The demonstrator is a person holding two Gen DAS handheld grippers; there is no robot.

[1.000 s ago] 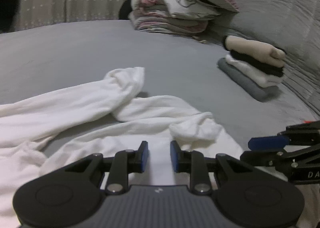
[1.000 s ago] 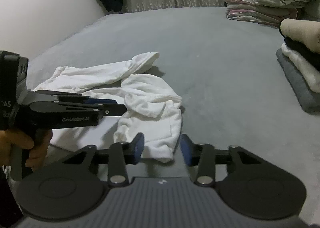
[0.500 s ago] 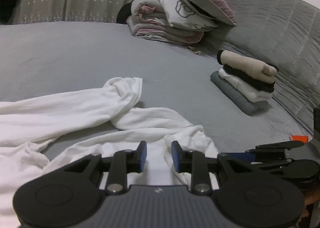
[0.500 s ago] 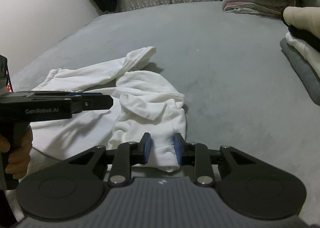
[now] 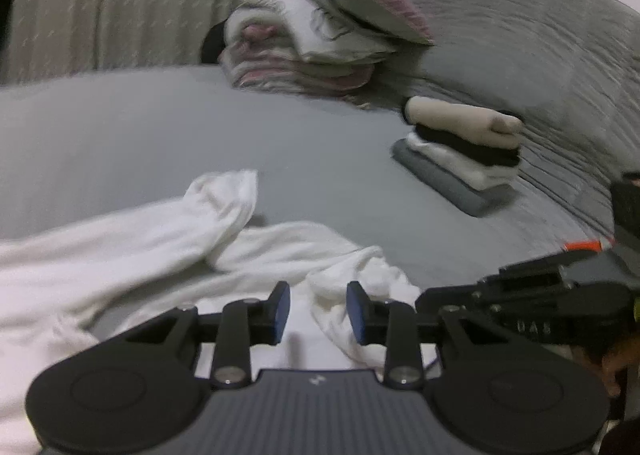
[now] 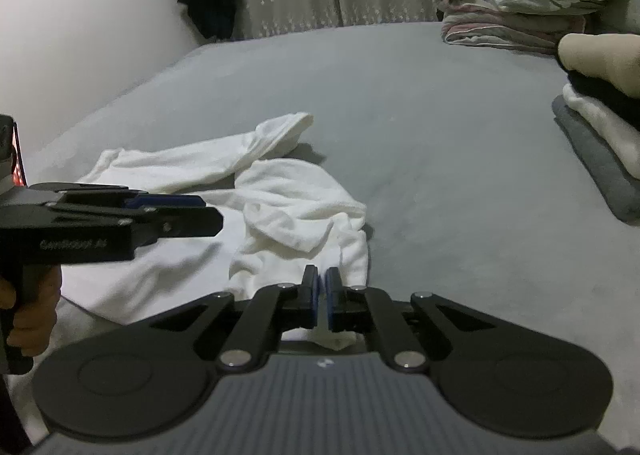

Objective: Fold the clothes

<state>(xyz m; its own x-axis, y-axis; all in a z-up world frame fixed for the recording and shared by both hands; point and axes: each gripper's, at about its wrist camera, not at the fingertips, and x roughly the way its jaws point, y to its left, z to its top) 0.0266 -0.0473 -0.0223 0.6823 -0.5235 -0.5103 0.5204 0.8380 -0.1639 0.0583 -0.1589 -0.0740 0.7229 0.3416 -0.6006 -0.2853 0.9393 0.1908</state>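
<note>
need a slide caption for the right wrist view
Right claw shut on the white garment hem on the grey bed.

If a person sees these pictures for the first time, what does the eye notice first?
First, the crumpled white garment spread on the grey bed, just ahead of both grippers. The right gripper is shut on the garment's near edge, having just closed; the left gripper, jaws apart and just opened wider, hangs over the cloth. A stack of folded clothes sits at the right.
</note>
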